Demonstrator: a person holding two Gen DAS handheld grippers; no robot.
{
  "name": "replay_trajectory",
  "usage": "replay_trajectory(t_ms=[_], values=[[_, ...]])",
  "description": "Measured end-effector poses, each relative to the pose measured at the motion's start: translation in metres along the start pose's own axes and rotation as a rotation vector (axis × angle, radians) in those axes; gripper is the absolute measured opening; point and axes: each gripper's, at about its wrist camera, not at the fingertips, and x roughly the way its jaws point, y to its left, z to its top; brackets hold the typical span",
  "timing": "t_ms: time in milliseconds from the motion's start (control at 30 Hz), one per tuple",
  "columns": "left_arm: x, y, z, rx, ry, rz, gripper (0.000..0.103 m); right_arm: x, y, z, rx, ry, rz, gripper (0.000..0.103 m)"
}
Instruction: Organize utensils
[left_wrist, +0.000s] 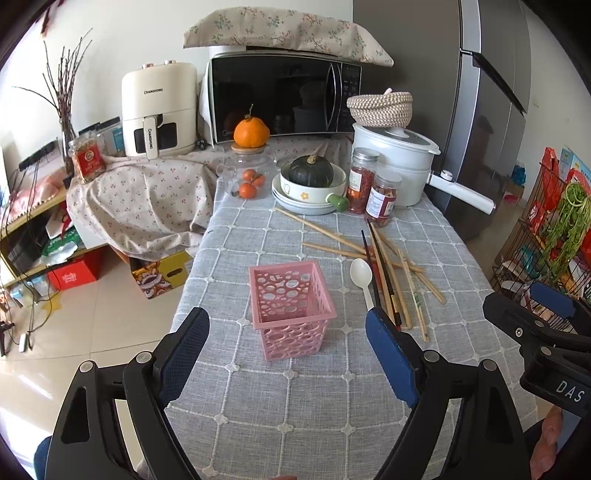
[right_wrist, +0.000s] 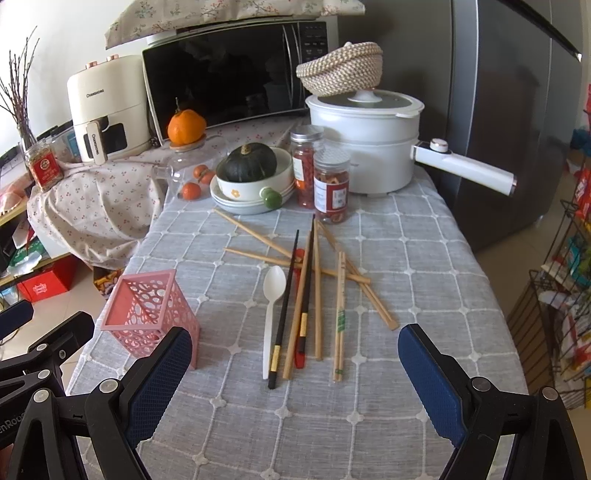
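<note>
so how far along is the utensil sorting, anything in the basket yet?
Nothing done yet: the pink basket stands upright and empty. Nothing in hand either: the left claw and right claw are both open, holding nothing. All of it is left: the white spoon, the black chopsticks and the wooden chopsticks lie loose on the tablecloth beside the basket.

Chopsticks (right_wrist: 295, 295), white spoon (right_wrist: 272, 306) beside pink basket (right_wrist: 147, 317).
</note>
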Motion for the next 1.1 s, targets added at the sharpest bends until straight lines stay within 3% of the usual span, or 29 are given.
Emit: replay_trajectory(t_ms=[1100], values=[[0.0034,-0.0028,-0.0014,0.006,0.022,-0.006,0.089,0.0008,-0.0021,-0.002,-0.004,0.007,0.004,0.094]])
